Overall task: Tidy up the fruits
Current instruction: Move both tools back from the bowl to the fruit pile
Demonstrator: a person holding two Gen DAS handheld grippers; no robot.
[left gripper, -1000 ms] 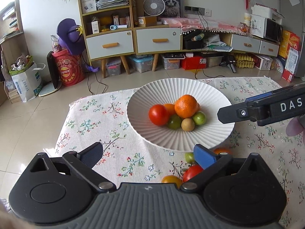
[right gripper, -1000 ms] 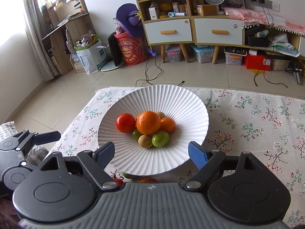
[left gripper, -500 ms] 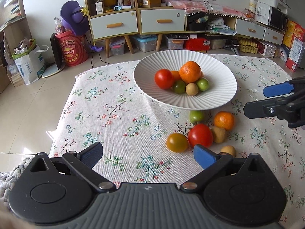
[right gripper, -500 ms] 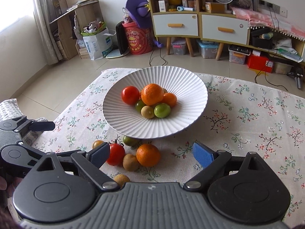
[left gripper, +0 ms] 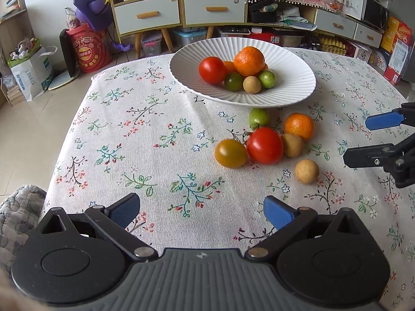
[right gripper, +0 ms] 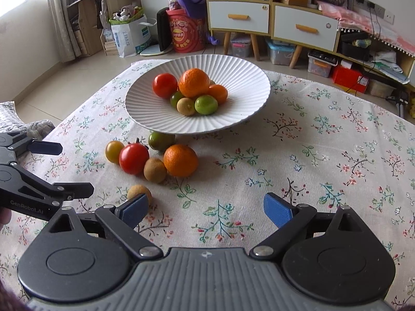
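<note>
Ahead of both sets of tongs, on the floral tablecloth [left gripper: 135, 129], the loose fruit has come fully into view. One second ago only the white ribbed plate [left gripper: 293, 88] filled both wrist views, with the loose pieces mostly hidden behind the tong bodies; both views now look down more steeply at the cloth. Judged from this, the transit phase is ending and selection of a piece for pickup is the step in hand.

Left to right in the left wrist view, the loose group reads: yellow tomato [left gripper: 230, 153], red tomato [left gripper: 264, 145], green fruit [left gripper: 258, 116] behind it at the plate's near edge, brown fruit [left gripper: 292, 145], orange [left gripper: 298, 125], and a separate tan round fruit [left gripper: 306, 171] nearest the tongs. The first five are touching or just beside one another; the tan one lies apart.

Left gripper [left gripper: 202, 208]: tongs apart, nothing between them, aimed at bare cloth to the left of the group. All loose fruit lies ahead and to its right.

Right gripper [right gripper: 206, 208]: its tongs have just been opening and stand wide apart with nothing between them. The tan round fruit sits just behind its left pad, outside the gap; the rest of the group lies ahead and to the left, the plate beyond.

Both tools are pitched downward toward the cloth and flank the group, the right one entering the left view from the right edge. The plate already holds a pile of fruit; six pieces remain outside it.
</note>
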